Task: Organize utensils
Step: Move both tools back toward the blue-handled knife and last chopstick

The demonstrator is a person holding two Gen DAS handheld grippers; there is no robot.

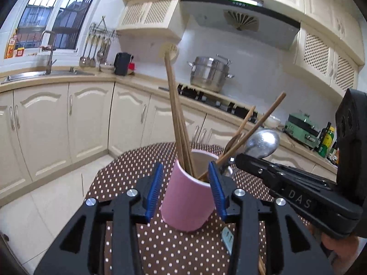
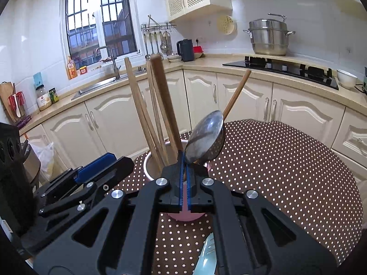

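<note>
Polka-dot table (image 1: 142, 240): pink cup (image 1: 185, 201) between parted left tongs (image 1: 187, 190).

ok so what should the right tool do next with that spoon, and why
Probably lower it handle-first and let go. The right tool is shut on the metal spoon, bowl up over the pink cup, which already holds chopsticks; the left tool stands open around the cup.

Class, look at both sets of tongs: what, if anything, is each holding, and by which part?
The right tongs pinch a shiny metal spoon at the neck just below its bowl. The left tongs stand open around the pink cylindrical cup, gripping nothing.
</note>
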